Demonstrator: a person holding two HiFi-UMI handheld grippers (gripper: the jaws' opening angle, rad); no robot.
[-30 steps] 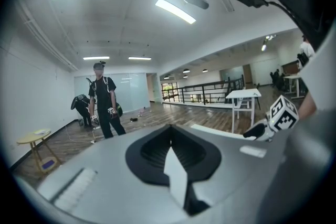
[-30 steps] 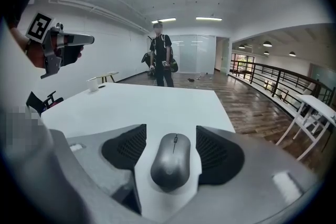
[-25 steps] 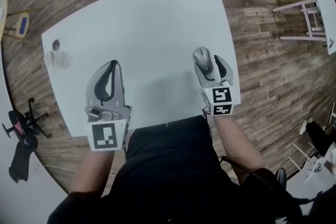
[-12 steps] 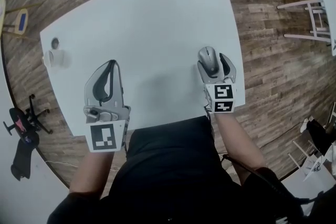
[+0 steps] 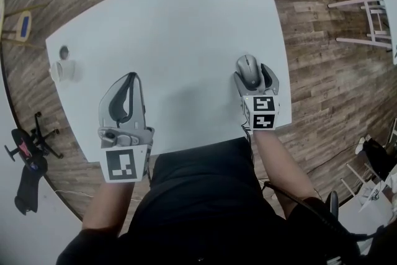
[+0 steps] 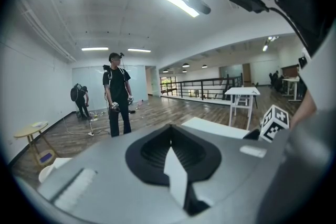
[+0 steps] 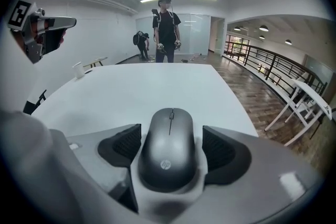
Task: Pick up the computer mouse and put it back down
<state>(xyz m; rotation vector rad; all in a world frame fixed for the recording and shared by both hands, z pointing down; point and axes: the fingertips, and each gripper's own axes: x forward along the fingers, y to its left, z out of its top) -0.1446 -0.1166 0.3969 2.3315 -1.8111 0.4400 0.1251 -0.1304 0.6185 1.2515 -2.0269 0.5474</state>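
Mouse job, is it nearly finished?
Nearly. Done: the mouse lies flat on the table. In hand: the right gripper has just been opening its jaws, and both pads stand clear of the mouse between them. Left: likely only drawing that gripper away. The left gripper is shut, empty and apart.

The computer mouse (image 7: pixel 168 152) is smooth, matt dark-grey plastic. The tabletop (image 5: pixel 173 28) is smooth matt white, the floor (image 5: pixel 322 84) around it brown wood planking. At bottom centre, the person's black clothing (image 5: pixel 198 195) looks like matt cloth.
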